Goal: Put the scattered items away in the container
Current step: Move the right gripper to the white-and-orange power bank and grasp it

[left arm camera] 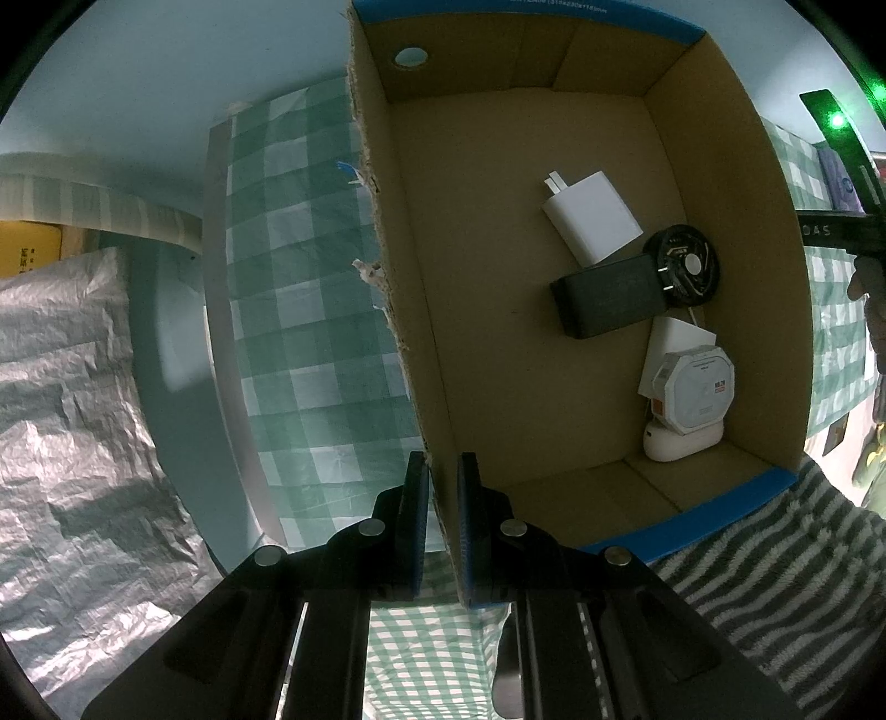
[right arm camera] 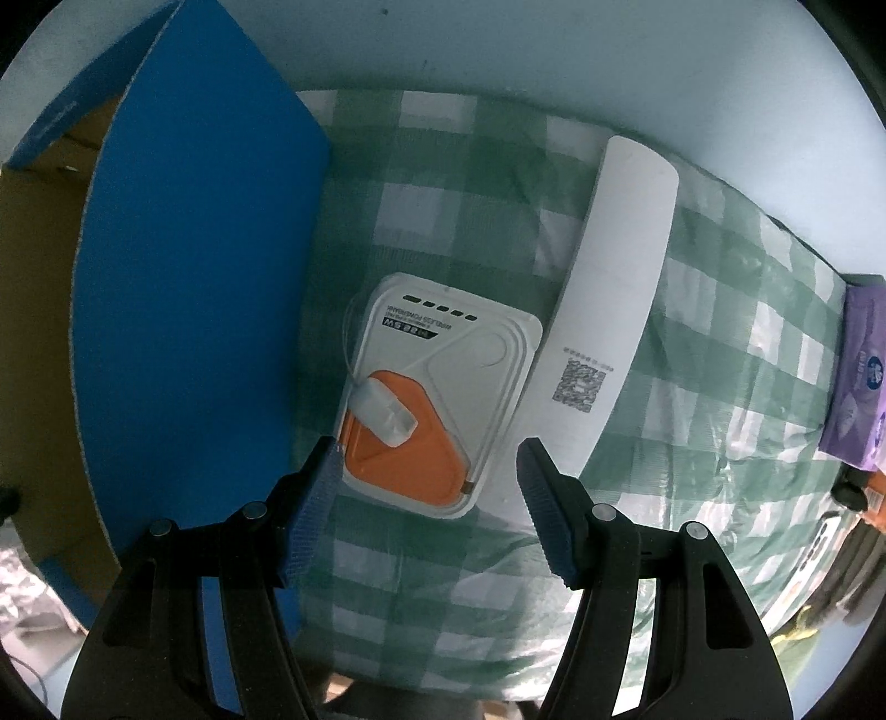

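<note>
Readable text is sparse from here. White-and-orange power bank (right arm camera: 437, 399), between my right gripper's fingers: upside-down print, looks like "WIRELESS POWERBANK" plus a wattage mark I can't resolve. Long white box (right arm camera: 614, 288) just right of it: QR code, small print above illegible. Cardboard box (left arm camera: 526, 8), blue far rim ahead of the left gripper: size print, partly legible, ends in "mm".

The left wrist camera looks straight down along its fingers (left arm camera: 412, 515), close over the box (left arm camera: 421, 354) wall and into it. The right wrist camera also faces down, close over the checked cloth (right arm camera: 470, 221) just outside the box (right arm camera: 188, 310). Both views share the box and cloth.
</note>
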Action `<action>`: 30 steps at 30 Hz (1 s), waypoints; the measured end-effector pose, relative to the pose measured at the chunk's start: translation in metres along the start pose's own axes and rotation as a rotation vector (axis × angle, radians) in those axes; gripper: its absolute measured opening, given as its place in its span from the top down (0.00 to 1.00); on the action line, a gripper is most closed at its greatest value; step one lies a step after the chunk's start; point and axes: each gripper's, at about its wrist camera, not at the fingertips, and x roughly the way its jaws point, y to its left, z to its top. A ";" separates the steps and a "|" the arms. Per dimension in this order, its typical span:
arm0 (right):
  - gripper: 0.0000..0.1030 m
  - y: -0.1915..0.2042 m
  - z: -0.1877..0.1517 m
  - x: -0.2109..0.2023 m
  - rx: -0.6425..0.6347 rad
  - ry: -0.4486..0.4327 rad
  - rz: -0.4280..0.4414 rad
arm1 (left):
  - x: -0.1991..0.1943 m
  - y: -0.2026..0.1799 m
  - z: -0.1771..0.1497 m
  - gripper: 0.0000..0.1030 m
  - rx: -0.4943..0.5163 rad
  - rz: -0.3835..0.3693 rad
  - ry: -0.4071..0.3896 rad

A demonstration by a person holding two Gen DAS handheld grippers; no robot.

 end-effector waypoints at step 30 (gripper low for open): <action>0.36 -0.005 0.012 0.024 -0.014 0.004 0.056 | 0.000 0.005 -0.001 0.90 0.002 0.006 -0.001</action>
